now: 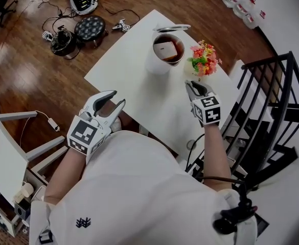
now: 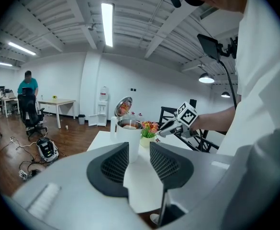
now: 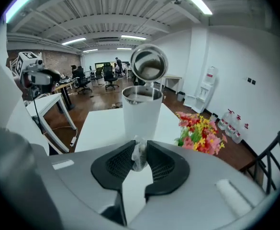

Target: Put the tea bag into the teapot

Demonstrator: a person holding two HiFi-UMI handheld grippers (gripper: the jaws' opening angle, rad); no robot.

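The white teapot (image 1: 159,60) stands at the table's far side with its lid (image 1: 172,28) tipped open, brown liquid and a pale square inside. In the right gripper view the teapot (image 3: 140,111) rises straight ahead. My right gripper (image 3: 140,158) is shut on a small tea bag (image 3: 139,153) pinched between its pads. From the head view the right gripper (image 1: 194,87) hovers over the table, near the flowers and short of the pot; the bag is hidden there. My left gripper (image 1: 116,99) is open and empty at the table's near left edge, and the left gripper (image 2: 140,159) faces the teapot (image 2: 128,128).
A small pot of red and yellow flowers (image 1: 204,59) stands just right of the teapot, close to my right gripper. A black metal chair (image 1: 272,101) is at the table's right. Cables and a round black device (image 1: 90,28) lie on the wooden floor. A white frame (image 1: 6,137) stands left.
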